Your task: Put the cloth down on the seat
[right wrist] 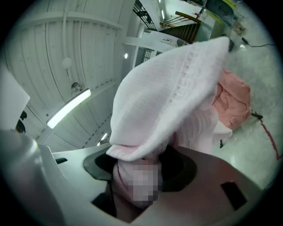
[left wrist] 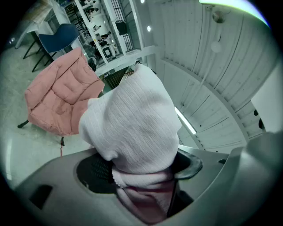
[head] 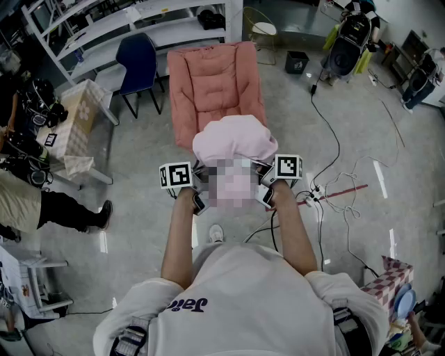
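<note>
A pale pink cloth [head: 235, 139] hangs bunched in the air between my two grippers, just in front of the pink padded seat [head: 215, 83]. My left gripper [head: 200, 182] holds its left end and my right gripper [head: 265, 179] its right end. In the left gripper view the cloth [left wrist: 132, 123] fills the jaws of the left gripper [left wrist: 141, 178] and billows up, with the seat [left wrist: 62, 101] behind on the left. In the right gripper view the cloth [right wrist: 168, 101] is wadded in the right gripper [right wrist: 141, 172]; the seat [right wrist: 234, 101] shows at the right. The fingertips are hidden by fabric.
A blue chair [head: 139, 59] and white shelves [head: 139, 21] stand behind the seat on the left. A small table with a checked cover [head: 83, 118] and a standing person [head: 42, 205] are at the left. Cables [head: 327, 188] trail over the floor at the right. A black bin [head: 297, 62] sits further back.
</note>
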`<state>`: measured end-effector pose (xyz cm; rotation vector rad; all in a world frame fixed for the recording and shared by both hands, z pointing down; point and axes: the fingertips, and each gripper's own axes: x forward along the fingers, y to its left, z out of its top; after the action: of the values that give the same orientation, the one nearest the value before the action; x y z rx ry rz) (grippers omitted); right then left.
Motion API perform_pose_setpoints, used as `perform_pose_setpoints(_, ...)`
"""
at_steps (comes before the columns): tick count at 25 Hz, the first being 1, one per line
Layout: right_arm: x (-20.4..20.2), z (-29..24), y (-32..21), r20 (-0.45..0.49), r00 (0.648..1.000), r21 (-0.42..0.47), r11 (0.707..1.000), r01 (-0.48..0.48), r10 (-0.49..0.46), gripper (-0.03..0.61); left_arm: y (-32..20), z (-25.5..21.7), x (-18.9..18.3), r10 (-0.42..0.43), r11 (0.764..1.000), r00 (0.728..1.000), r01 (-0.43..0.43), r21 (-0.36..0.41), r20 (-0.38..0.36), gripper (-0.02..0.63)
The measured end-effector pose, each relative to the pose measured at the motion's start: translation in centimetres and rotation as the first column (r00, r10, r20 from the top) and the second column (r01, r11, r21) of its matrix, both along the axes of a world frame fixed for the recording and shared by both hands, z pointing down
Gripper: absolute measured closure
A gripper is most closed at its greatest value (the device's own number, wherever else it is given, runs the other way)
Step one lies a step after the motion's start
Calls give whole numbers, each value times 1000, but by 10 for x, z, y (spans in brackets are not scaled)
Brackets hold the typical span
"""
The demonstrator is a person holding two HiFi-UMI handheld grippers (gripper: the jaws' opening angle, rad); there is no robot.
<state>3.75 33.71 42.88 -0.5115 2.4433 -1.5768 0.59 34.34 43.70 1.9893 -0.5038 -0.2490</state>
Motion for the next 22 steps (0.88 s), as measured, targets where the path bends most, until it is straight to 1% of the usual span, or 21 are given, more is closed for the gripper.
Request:
perform_pose_setpoints(7, -4, 3, -2, -3, 1000, -15, 1000, -23, 23, 318, -3, 4, -5, 22, 1000, 1000, -22, -17, -4, 264)
perform_pose_setpoints(11, -3, 11, -10, -45, 998, -17, 999, -45, 44, 318, -9, 8, -8, 19, 999, 1000, -19, -25, 0, 264)
perform_pose_setpoints(13, -10, 8, -14, -36, 998, -8, 999, -44, 44, 318, -14, 4, -15, 18, 1000, 1000, -18, -15, 1, 264)
perform_pose_setpoints(15, -21, -1, -20, -2, 999, 10, 999, -33, 33, 316, -20, -1, -22, 17, 1000, 1000, -17, -1, -1, 264)
perform_pose_setpoints(17, -29, -7, -26, 12, 1000, 24, 999, -26, 26, 316, -27, -5, -29, 16, 1000, 1000, -15, 10, -3, 264)
perform_pose_setpoints(22, -45, -1, -45, -35, 999, 32, 999, -33, 34, 314, -44, -4, -50, 8, 1000, 1000, -8, 14, -10, 264)
